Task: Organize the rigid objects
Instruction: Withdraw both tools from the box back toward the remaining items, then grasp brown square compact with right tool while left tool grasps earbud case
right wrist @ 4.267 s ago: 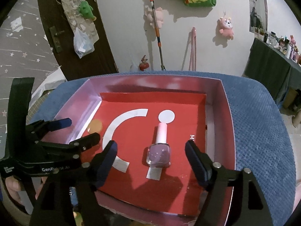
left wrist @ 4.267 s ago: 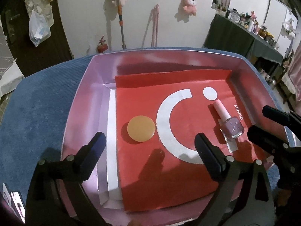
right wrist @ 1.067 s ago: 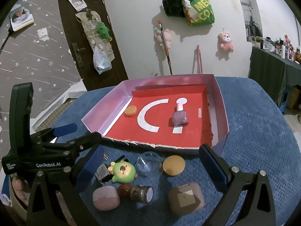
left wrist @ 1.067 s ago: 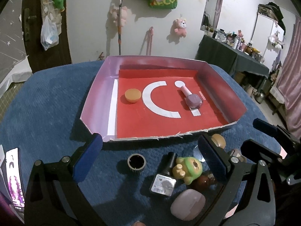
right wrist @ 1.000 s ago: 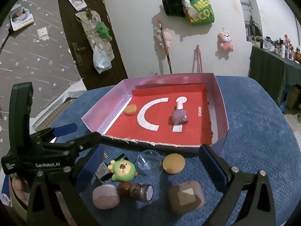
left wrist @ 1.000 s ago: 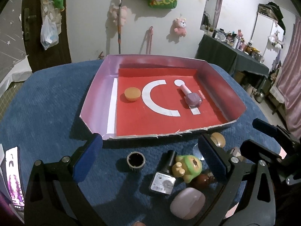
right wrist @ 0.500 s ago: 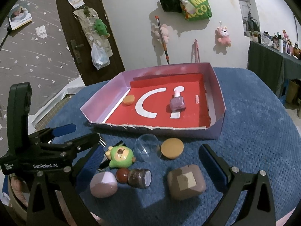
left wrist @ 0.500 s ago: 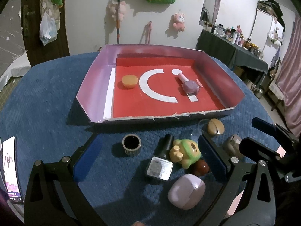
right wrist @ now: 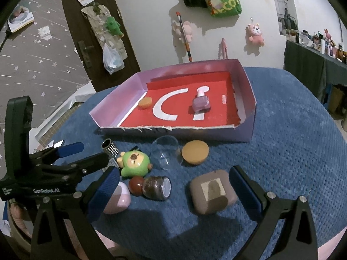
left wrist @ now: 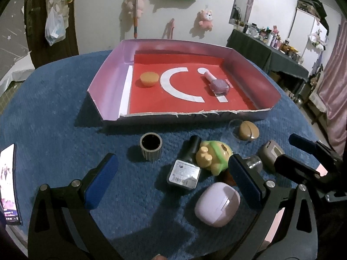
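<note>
Now I am hovering both grippers, left (left wrist: 172, 178) and right (right wrist: 173, 185), jaws wide and empty, over the near clutter, judging the brown case (right wrist: 212, 191) next for the far tray (right wrist: 247, 99).

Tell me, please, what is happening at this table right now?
A person is sorting small items into a shallow box with two handheld grippers. The left gripper and right gripper are both open and empty above the loose pile. In the box lie a nail polish bottle and an orange lid; a green bear toy and others wait outside.
</note>
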`<control>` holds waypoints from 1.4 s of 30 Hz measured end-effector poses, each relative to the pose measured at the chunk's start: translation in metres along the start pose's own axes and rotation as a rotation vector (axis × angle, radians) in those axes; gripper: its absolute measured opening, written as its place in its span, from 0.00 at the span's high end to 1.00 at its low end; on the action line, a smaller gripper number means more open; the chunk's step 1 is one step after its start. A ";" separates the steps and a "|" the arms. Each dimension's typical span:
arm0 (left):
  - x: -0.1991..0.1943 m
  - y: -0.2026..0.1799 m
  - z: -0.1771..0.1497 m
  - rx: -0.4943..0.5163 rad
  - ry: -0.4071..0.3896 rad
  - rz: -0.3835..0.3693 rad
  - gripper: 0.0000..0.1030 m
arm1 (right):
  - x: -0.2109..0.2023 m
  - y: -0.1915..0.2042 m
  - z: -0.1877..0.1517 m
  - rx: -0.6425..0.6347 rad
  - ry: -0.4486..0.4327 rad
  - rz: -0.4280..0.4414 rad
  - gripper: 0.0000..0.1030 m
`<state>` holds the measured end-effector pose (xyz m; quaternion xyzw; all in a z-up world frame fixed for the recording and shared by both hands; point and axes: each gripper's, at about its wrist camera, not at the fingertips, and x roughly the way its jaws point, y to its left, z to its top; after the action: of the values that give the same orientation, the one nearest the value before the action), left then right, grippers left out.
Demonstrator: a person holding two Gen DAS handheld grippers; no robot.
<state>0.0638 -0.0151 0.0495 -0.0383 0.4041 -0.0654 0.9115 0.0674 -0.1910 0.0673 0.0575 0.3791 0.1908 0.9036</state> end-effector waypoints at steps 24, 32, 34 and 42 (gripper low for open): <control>0.005 -0.015 -0.037 0.035 0.064 -0.041 0.00 | 0.014 -0.017 -0.028 0.003 0.038 -0.090 0.00; 0.005 -0.019 -0.050 0.023 0.060 -0.066 0.00 | 0.020 -0.022 -0.040 -0.060 -0.012 -0.210 0.07; 0.006 -0.020 -0.053 0.024 0.058 -0.066 0.00 | 0.022 -0.025 -0.043 -0.068 -0.023 -0.221 0.09; 0.008 -0.035 -0.061 0.099 0.012 -0.021 0.02 | 0.027 -0.026 -0.047 -0.102 -0.109 -0.254 0.19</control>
<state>0.0206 -0.0517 0.0069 0.0030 0.4055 -0.0953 0.9091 0.0591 -0.2058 0.0094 -0.0269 0.3236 0.0904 0.9415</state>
